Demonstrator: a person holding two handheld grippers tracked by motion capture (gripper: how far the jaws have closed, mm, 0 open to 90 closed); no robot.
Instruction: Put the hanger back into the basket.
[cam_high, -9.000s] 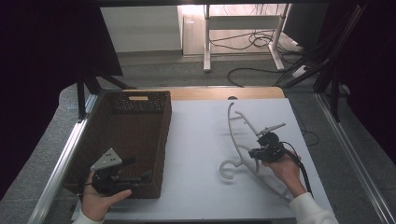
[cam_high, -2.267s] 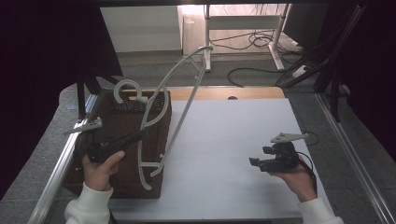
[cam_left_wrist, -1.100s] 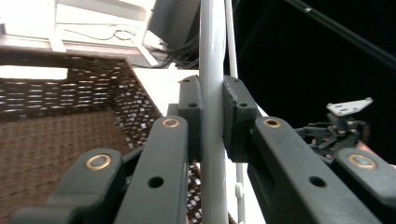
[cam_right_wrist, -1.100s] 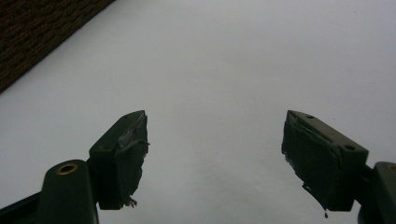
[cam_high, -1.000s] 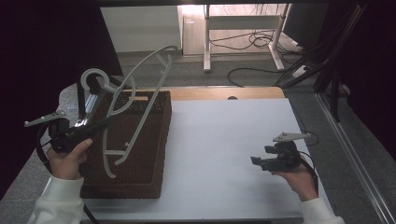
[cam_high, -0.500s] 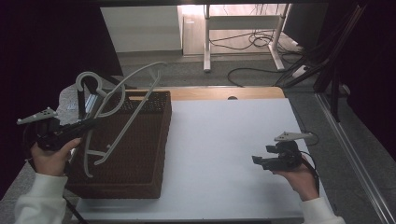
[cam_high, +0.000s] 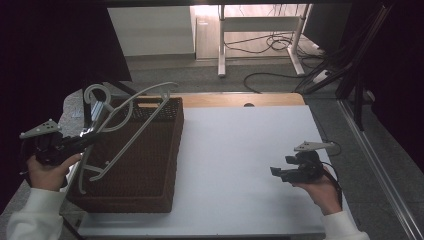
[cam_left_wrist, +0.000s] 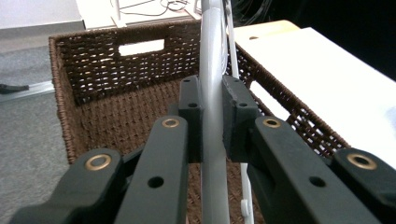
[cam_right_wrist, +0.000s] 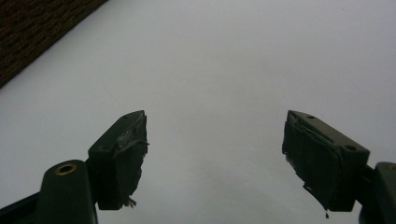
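left gripper: jaws clamped on the hanger, its bar pinched between the pads | hanger: slants up past the fingertips, over the basket | right gripper: jaws wide apart, nothing between them, table beneath

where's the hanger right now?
High view, left side: the hanger is clamped in the left hand-held gripper, tilted over the wicker basket.
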